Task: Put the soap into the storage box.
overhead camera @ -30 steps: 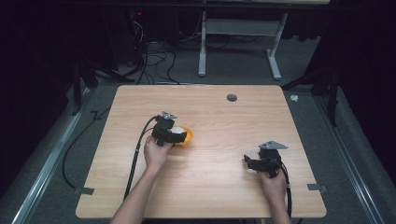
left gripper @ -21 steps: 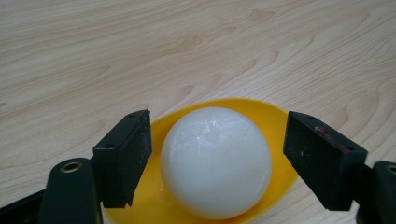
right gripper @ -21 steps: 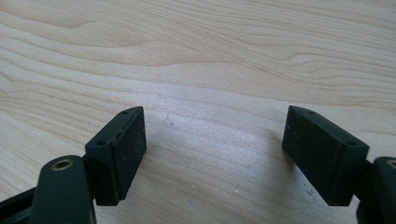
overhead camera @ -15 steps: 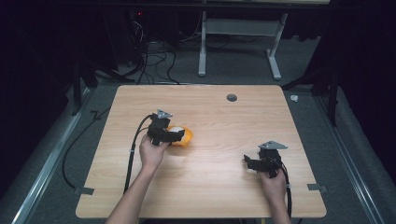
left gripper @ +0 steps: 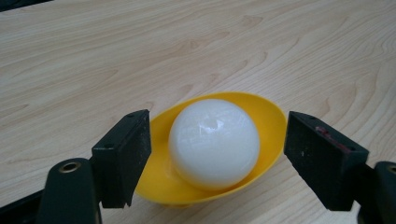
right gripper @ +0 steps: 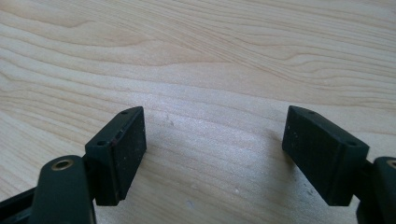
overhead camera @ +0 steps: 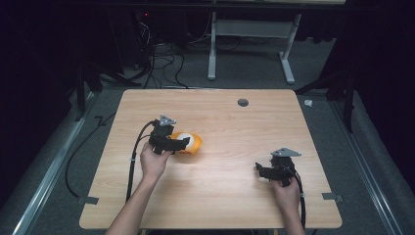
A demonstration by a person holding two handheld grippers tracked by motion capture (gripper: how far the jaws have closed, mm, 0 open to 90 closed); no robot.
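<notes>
A shallow yellow bowl (left gripper: 268, 116) sits on the table (overhead camera: 230, 200), left of centre in the high view, with a white ball (left gripper: 214, 142) resting loose inside it. The left gripper (overhead camera: 181, 142) is right at the bowl, its jaws open and holding nothing. In the left gripper view one stands at the lower left against the rim, though I cannot tell if it touches, and the other at the lower right, clear of the rim. The main risk is an uneven close. If one jaw meets the rim first, it would likely push the light bowl across the smooth wood or tip it, and the ball could roll out and away. A pinch on the sloping, glossy wall could also slip upward and flick the bowl. Closing on the ball itself looks no safer, since its round, shiny surface could squirt out. The right gripper (overhead camera: 262, 171), lower right in the high view, hangs open and empty over bare wood, too far off to steady anything.
</notes>
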